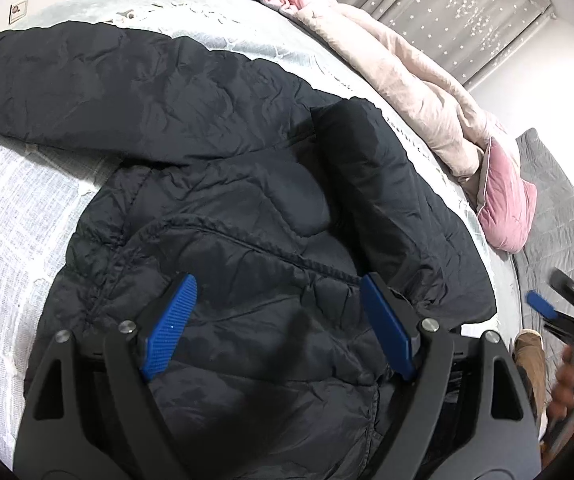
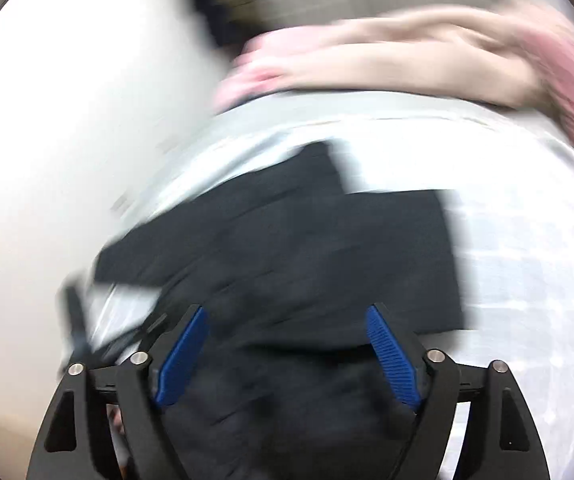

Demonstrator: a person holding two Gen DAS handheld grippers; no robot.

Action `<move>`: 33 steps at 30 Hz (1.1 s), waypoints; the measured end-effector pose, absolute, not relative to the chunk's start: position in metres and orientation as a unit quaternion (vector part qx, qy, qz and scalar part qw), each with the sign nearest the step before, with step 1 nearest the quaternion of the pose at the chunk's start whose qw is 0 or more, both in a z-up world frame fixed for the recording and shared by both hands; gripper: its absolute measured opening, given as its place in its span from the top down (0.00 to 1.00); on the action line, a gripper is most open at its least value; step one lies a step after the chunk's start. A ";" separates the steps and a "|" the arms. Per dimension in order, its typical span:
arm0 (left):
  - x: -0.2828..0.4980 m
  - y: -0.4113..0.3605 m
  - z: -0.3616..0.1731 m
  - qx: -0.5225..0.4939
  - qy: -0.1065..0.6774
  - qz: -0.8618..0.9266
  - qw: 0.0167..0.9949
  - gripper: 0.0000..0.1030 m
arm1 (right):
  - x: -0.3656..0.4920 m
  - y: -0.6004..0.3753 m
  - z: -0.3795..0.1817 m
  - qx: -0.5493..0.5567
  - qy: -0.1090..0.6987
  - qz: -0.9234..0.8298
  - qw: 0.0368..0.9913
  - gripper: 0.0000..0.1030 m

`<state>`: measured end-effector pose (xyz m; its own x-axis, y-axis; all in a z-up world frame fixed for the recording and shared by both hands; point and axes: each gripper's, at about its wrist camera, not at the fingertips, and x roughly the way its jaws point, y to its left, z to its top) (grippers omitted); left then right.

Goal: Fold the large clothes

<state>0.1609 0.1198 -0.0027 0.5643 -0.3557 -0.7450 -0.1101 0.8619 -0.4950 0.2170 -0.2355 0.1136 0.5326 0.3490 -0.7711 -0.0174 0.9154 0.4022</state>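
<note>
On the bed's pale checked cover (image 1: 15, 216), seen from the left wrist, a black puffer jacket (image 1: 215, 184) lies spread flat, one sleeve (image 1: 67, 80) stretched toward the upper left and the other sleeve (image 1: 351, 152) folded across the chest. The left gripper (image 1: 277, 322) hangs wide above the body panel, holding nothing. Pink bedding (image 1: 407, 80) is heaped along the far edge. At the right rim the right gripper (image 1: 543, 304) shows blurred. From the right wrist, everything smears; the right gripper (image 2: 287, 354) stands wide and empty over the jacket (image 2: 287, 240). The garment's long axis seems to run from the near edge toward the headboard wall. Next, I judge, take the outstretched sleeve by its cuff and lay it across squarely.
</note>
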 end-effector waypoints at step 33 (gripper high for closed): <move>0.166 0.092 -0.004 -0.195 0.427 -0.085 0.879 0.18 | 0.247 -0.430 0.140 -0.087 0.313 -0.316 0.892 0.94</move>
